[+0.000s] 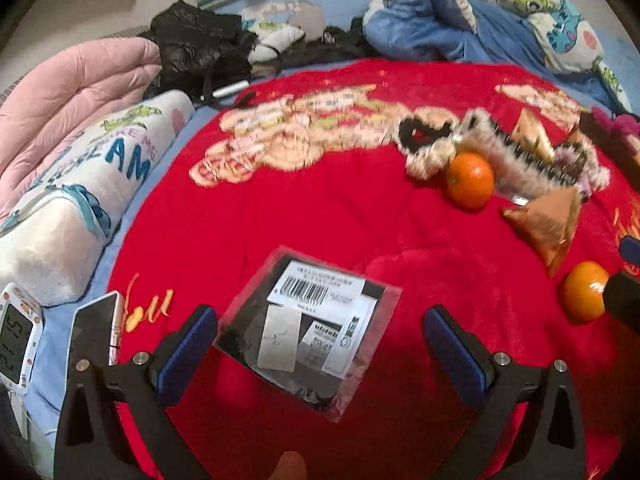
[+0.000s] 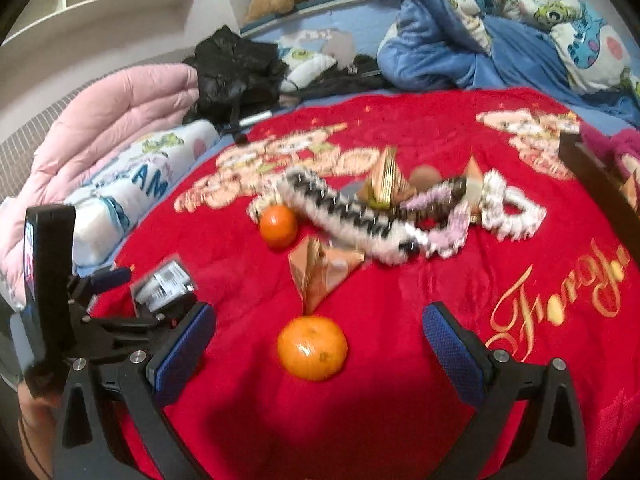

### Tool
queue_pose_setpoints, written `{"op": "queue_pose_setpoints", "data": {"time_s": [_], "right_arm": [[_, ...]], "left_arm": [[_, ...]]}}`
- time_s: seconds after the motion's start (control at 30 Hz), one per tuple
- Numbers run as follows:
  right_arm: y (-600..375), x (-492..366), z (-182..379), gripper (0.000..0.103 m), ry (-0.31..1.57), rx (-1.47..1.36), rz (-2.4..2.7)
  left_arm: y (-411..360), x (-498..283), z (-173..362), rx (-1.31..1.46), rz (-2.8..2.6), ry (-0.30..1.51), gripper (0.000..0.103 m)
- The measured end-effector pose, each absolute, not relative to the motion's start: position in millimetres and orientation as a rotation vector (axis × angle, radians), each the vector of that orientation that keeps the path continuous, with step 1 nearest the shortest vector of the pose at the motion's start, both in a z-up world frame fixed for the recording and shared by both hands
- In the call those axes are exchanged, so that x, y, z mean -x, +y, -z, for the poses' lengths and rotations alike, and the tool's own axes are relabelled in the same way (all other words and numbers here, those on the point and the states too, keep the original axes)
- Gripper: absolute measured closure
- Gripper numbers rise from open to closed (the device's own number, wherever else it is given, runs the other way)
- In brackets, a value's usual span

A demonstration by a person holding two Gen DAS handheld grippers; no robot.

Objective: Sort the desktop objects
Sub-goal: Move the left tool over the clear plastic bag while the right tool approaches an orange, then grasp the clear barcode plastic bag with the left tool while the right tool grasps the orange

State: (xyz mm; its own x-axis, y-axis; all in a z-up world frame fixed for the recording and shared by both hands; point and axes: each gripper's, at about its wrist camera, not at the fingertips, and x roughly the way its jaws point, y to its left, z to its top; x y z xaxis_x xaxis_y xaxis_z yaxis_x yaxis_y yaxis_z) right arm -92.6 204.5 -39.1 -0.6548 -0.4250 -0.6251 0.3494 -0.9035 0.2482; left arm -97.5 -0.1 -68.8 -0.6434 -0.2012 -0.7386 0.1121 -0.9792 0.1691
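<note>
Two hand-held grippers over a red blanket [image 1: 304,216].
Left gripper [image 1: 320,344], jaws spread, frames a clear packet [image 1: 308,332]; right gripper [image 2: 320,344], jaws spread, frames an orange [image 2: 312,347].

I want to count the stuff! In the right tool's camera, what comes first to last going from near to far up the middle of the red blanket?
Near orange → gold triangle packet → far orange → fuzzy hair clips.
</note>
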Motion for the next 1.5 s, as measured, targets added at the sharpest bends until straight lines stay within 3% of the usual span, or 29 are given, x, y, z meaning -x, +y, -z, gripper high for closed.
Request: {"op": "queue_pose_setpoints", "data": {"time_s": [0.27,0.7,0.87,0.97,1.03,1.1,1.23,1.5], "right_arm": [[198,99,56,0.000,-0.126,-1.089,2.482],[183,97,68,0.000,0.016,-1.134,2.559],[191,99,67,0.003,-0.055,-1.126,2.564],[194,99,68,0.015,-0.072,-1.137,2.583],[194,99,67,0.033,-0.054,-1.151,2.610],[196,98,67,0.045,-0.043,-1.154,2.642],[207,98,66,0.062,-0.105,-1.157,2.675],[212,96,62,0.065,-0.154,-1.135,2.675]], "left_arm": [[-17,105,82,-1.323,2.698,0.003,0.000],[-18,107,83,-1.327,2.700,0.009,0.000],[-19,106,82,-1.325,2.714,0.021,0.002],[-18,101,79,-1.303,2.739,0.017,0.018],[-18,99,77,-1.284,2.754,0.019,0.036],[-18,97,75,-1.272,2.765,0.025,0.048],[-20,93,70,-1.244,2.783,0.044,0.087],[-15,86,61,-1.193,2.817,0.037,0.098]]}}
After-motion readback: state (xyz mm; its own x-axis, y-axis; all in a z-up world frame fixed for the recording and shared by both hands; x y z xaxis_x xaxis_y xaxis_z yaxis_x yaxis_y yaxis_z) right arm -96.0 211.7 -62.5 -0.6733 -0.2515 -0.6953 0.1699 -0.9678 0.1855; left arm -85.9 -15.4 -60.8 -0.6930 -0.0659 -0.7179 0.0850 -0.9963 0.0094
